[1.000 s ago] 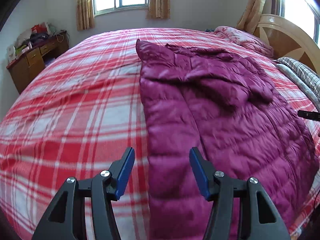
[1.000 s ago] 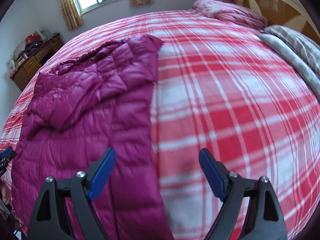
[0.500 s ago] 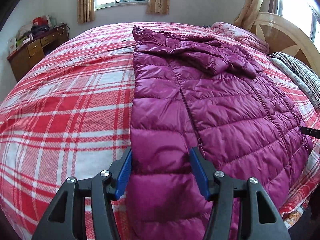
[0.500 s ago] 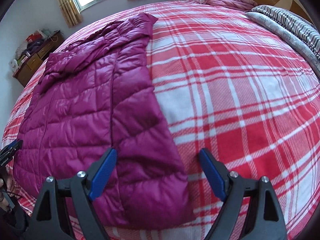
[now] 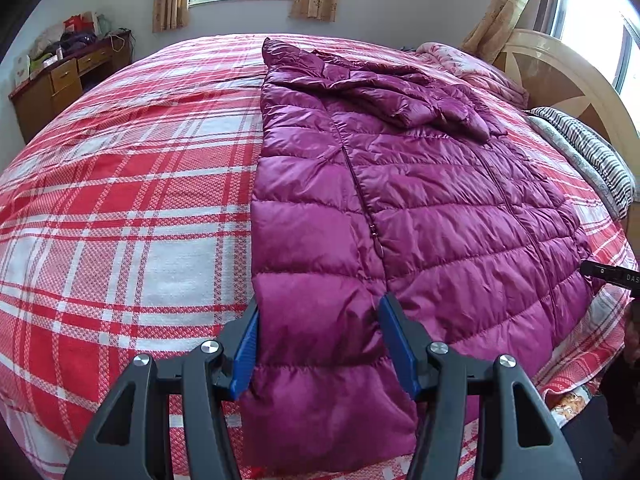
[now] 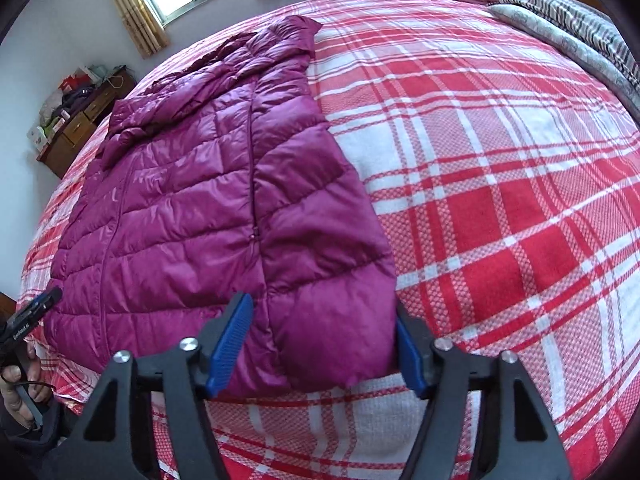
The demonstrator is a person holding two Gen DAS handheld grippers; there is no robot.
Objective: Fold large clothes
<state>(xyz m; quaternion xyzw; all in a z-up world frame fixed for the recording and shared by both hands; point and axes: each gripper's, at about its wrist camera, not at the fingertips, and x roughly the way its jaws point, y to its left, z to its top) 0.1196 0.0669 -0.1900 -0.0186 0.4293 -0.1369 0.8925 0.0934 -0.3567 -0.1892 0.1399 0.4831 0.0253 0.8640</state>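
Both grippers tilt steeply down at the near hem of a magenta quilted down jacket point(image 5: 400, 208) that lies spread on a red-and-white plaid bedspread point(image 5: 120, 208); the left gripper point(image 5: 318, 344) straddles the hem's left corner, its blue pads point(image 5: 245, 344) set either side of the fabric, and whether they press it cannot be told, since the padding bulges over the left pad and hides the contact; the right gripper point(image 6: 324, 344) has just been closing its jaws with the hem's right corner between them, and its right pad point(image 6: 408, 352) is partly covered by the jacket's edge, so a real pinch cannot be confirmed either; the left gripper also shows at the lower left edge of the right wrist view, with a hand point(image 6: 16, 396) below it cut off by the frame; the right gripper's tip pokes in at the right edge of the left wrist view; the jacket's hem hangs a little over the near edge of the bed; its far part is rumpled, with a sleeve folded across the chest; wide bare plaid lies to either side of the jacket; a pink quilt point(image 5: 472, 68) and a striped blanket point(image 5: 588, 156) lie by the wooden headboard point(image 5: 560, 80); a cluttered wooden desk point(image 5: 68, 76) stands against the far wall, well apart from the bed.
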